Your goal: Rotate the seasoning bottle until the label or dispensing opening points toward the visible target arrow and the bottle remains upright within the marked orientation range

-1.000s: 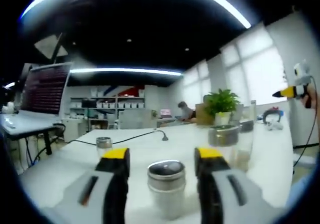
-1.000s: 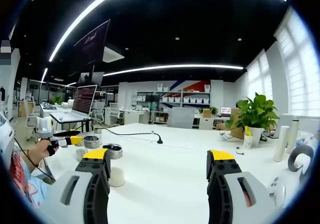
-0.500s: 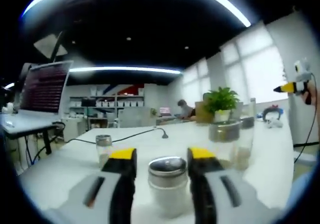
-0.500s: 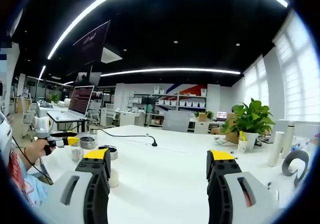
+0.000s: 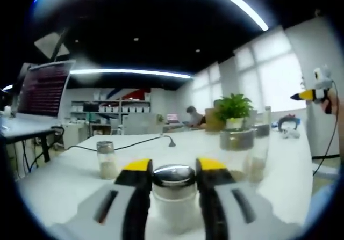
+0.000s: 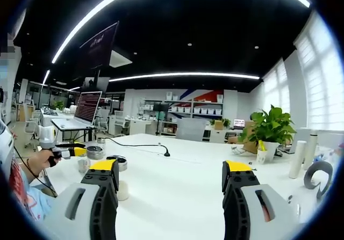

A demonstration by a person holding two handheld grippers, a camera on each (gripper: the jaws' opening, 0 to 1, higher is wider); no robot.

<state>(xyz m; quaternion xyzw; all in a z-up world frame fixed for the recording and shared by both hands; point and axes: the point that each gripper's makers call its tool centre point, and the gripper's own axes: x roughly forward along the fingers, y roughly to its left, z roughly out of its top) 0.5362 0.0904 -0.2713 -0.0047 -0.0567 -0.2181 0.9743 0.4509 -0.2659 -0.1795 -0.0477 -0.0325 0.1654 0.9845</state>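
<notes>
The seasoning bottle [image 5: 173, 200], a pale jar with a shiny metal lid, stands upright on the white table [image 5: 64, 181] in the left gripper view. My left gripper [image 5: 173, 169] is shut on it, one yellow-tipped jaw pressed to each side just below the lid. In the right gripper view, the left gripper [image 6: 78, 151] is at the far left in a person's hand, with a metal-lidded jar [image 6: 97, 153] at its tips. My right gripper [image 6: 169, 170] stands open over bare table. It also appears at the far right of the left gripper view [image 5: 313, 92]. I see no arrow or label.
A small jar [image 5: 106, 159] stands ahead on the left, a bigger metal-lidded jar [image 5: 237, 151] and a tall bottle [image 5: 261, 143] ahead on the right. A potted plant [image 5: 233, 110] and a black cable [image 5: 134, 143] lie farther back. Another wide-lidded jar [image 6: 120, 175] stands beside the right gripper's left jaw.
The left gripper's jaws have closed from wide apart onto the sides of the seasoning bottle. The right gripper has stayed open, its view barely shifting.
</notes>
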